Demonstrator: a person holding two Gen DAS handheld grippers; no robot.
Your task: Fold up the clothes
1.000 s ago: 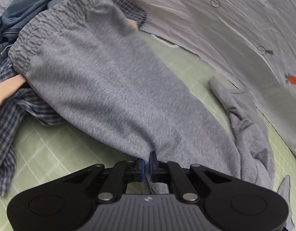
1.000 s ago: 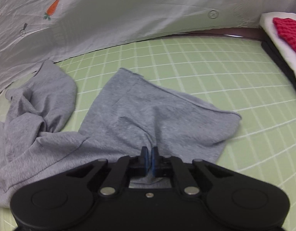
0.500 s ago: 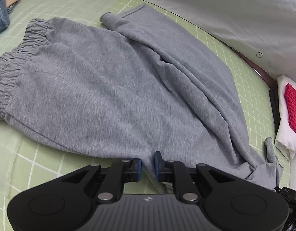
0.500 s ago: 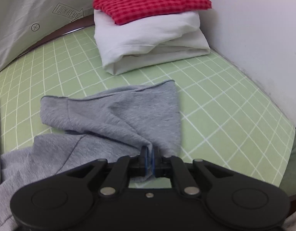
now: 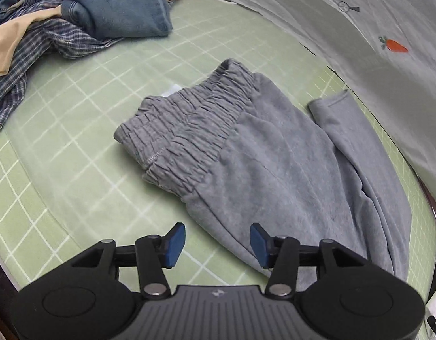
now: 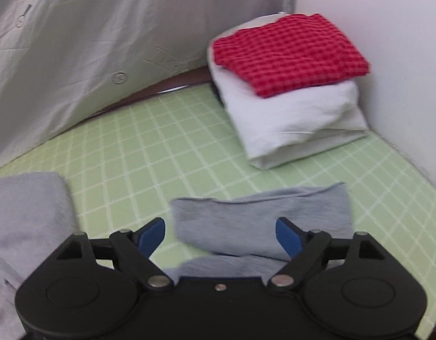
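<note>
Grey sweatpants [image 5: 274,153] lie on the green grid mat [image 5: 76,141], their gathered waistband [image 5: 189,130] toward the upper left in the left wrist view. My left gripper [image 5: 218,243] hovers over the pants' near edge; its jaws are opening and the blue pads [image 5: 174,243] touch no cloth. In the right wrist view a grey trouser leg end [image 6: 260,221] lies flat on the mat. My right gripper [image 6: 220,235] stands over it, jaws opening wide, the cloth between them but free of the pads [image 6: 288,238].
A heap of unfolded clothes, blue denim [image 5: 118,8] and plaid [image 5: 25,56], sits at the far left. A folded red checked garment [image 6: 288,53] rests on folded white cloth [image 6: 297,124] by the white wall. A pale grey sheet [image 6: 104,42] hangs behind the mat.
Both grippers have let go of the grey pants and opened. The pants now lie spread on the mat. Both hands have shifted sideways, the left view now facing the waistband.
</note>
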